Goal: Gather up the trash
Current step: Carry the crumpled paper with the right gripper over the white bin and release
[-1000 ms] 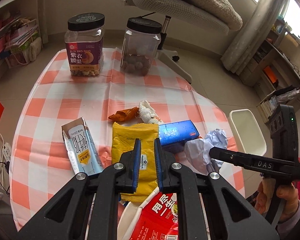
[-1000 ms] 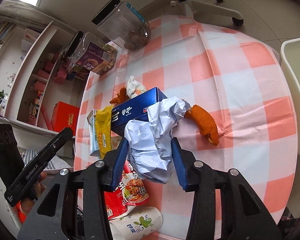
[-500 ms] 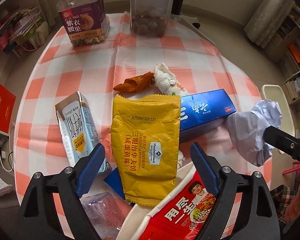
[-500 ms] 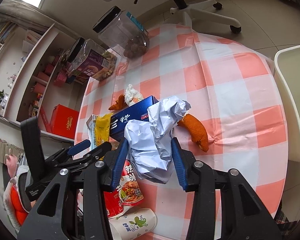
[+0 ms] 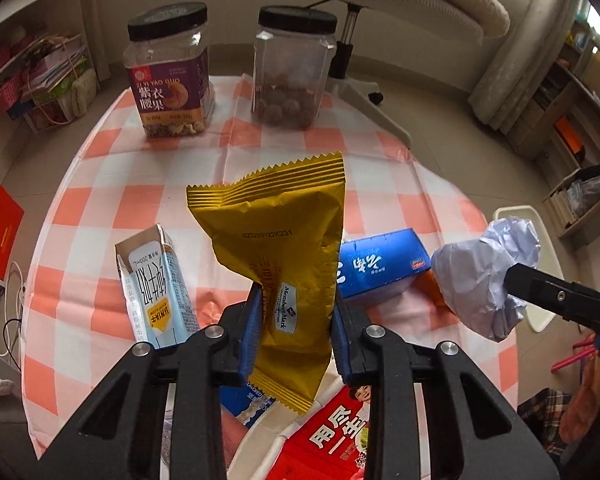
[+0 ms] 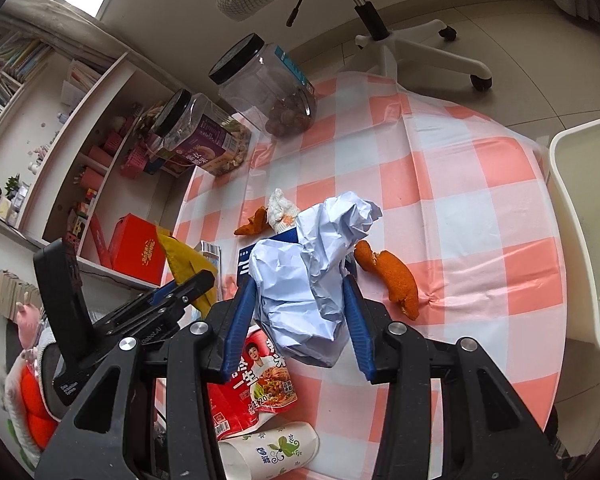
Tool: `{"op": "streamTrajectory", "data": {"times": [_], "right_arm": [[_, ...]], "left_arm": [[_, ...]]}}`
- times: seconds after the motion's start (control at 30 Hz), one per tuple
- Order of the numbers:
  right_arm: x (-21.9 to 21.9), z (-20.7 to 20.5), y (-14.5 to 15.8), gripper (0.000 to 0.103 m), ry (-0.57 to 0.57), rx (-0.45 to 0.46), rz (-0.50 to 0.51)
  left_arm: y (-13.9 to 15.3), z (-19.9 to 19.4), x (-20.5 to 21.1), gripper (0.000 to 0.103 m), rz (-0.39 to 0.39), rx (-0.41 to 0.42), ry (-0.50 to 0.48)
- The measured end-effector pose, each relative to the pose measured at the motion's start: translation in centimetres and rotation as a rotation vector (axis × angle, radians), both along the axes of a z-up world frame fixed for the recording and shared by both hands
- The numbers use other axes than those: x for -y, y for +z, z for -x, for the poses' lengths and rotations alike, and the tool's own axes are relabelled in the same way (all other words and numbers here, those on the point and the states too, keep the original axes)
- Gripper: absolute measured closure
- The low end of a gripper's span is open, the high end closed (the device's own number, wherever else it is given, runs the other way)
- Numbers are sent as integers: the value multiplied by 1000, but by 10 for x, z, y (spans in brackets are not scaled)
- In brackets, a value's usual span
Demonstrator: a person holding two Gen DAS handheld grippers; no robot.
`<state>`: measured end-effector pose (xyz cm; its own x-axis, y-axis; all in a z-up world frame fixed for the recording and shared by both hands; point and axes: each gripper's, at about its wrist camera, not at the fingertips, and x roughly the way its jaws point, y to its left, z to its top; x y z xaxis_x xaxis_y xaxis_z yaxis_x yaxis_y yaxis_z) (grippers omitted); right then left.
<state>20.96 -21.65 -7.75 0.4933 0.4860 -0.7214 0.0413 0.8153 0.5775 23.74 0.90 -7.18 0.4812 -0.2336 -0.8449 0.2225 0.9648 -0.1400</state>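
Observation:
My left gripper (image 5: 294,320) is shut on a yellow snack wrapper (image 5: 276,248) and holds it upright above the table; it also shows in the right wrist view (image 6: 186,264). My right gripper (image 6: 298,308) is shut on a crumpled white paper ball (image 6: 308,276), held above the table; it shows in the left wrist view (image 5: 486,276) too. On the checked tablecloth (image 5: 112,208) lie a milk carton (image 5: 156,288), a blue box (image 5: 380,264), a red noodle packet (image 6: 252,384), a paper cup (image 6: 268,452), orange peel (image 6: 396,276) and a tissue wad (image 6: 280,208).
Two black-lidded jars (image 5: 168,72) (image 5: 294,68) stand at the table's far side. A white bin (image 6: 584,224) stands on the floor to the table's right. An office chair (image 6: 384,40) is behind the table. Shelves (image 6: 80,140) stand to the left.
My left gripper was shut and empty, opened wide over the yellow wrapper, then closed on it and lifted it. My right gripper kept hold of the paper ball, raised slightly.

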Motion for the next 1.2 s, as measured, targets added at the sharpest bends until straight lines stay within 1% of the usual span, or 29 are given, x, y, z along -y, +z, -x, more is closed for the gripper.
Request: {"op": "streamTrajectory", "data": {"times": [0.23, 0.4, 0.57, 0.67, 0.77, 0.87, 0.97, 1.03, 1.07, 1.13, 1.17, 1.2], "right_arm": [[16, 5, 17, 61, -34, 69, 23], [40, 11, 29, 61, -90, 109, 50], [81, 22, 48, 61, -180, 159, 85], [111, 29, 58, 60, -243, 180, 116], [143, 36, 62, 60, -307, 180, 143], [176, 43, 65, 60, -377, 174, 176], [207, 53, 66, 57, -454, 157, 200], [226, 60, 67, 49, -502, 146, 201], [236, 65, 67, 46, -533, 143, 200], [254, 77, 69, 16, -598, 153, 180], [263, 84, 69, 11, -636, 159, 169], [272, 90, 70, 9, -669, 159, 163]], "left_arm": [[26, 4, -8, 73, 77, 87, 56], [39, 14, -7, 73, 92, 143, 84], [48, 28, 3, 73, 106, 168, 70], [53, 33, 15, 73, 109, 178, 51], [56, 33, 33, 73, 149, 161, 39], [59, 34, 62, 73, 165, 148, 5], [62, 31, 97, 73, 185, 134, -37], [62, 29, 122, 72, 205, 118, -64], [61, 29, 135, 72, 213, 109, -79], [60, 29, 164, 72, 220, 96, -111], [59, 30, 179, 72, 219, 90, -132], [58, 31, 194, 72, 218, 82, -153]]}}
